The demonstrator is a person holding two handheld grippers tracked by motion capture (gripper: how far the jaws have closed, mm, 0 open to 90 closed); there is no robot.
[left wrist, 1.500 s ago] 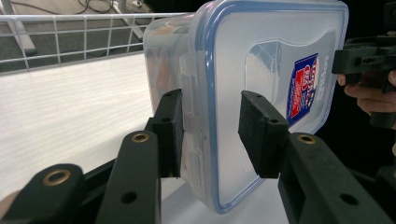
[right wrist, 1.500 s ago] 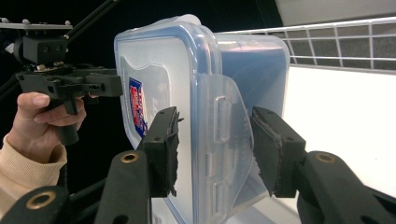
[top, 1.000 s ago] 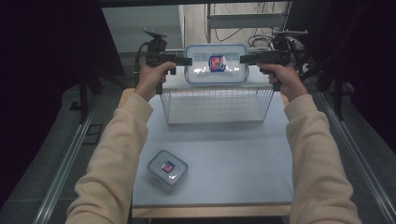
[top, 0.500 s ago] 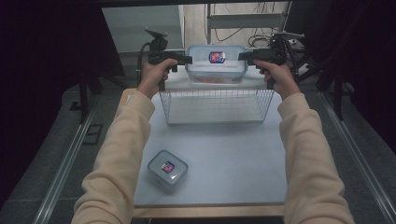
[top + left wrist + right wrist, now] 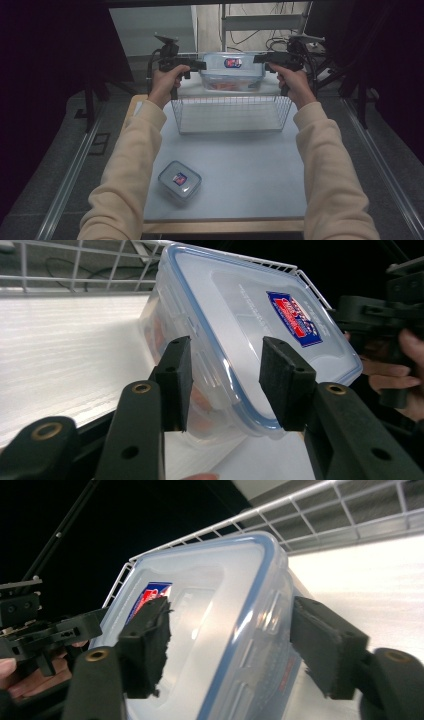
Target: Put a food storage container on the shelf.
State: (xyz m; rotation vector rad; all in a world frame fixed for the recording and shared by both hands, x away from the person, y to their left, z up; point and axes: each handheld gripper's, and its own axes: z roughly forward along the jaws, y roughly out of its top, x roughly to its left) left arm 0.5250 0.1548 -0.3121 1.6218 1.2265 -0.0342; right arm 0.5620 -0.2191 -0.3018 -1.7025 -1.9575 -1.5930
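Dark room all around, with a pale grey table (image 5: 240, 165) lit up in the middle and a white wire basket (image 5: 230, 114) sitting toward its far end. Everything below is relative to that basket.

Big clear food container (image 5: 232, 72) with a blue-rimmed lid and a red-and-blue sticker is at the basket's far side, tilted, seemingly propped against the far rim. From the left gripper view (image 5: 235, 325) you can see it's leaning, one end down on the basket floor and the lid facing up and toward the camera. Something orange-red is inside, can't make out what.

Left gripper (image 5: 200, 65) is at the container's left end. Its jaws straddle the corner with a visible gap on both sides, and they've just been opening a little, so no squeeze.

Right gripper (image 5: 259, 58) is at the right end. Its jaws have just been opening quite a bit; in the right gripper view the container (image 5: 210, 630) sits between the pads, the right pad clearly off the wall. Loose, not clamped.

Small lidded container (image 5: 180, 180) with the same sticker sits on the table well in front of the basket, near the person's left sleeve (image 5: 125, 170).
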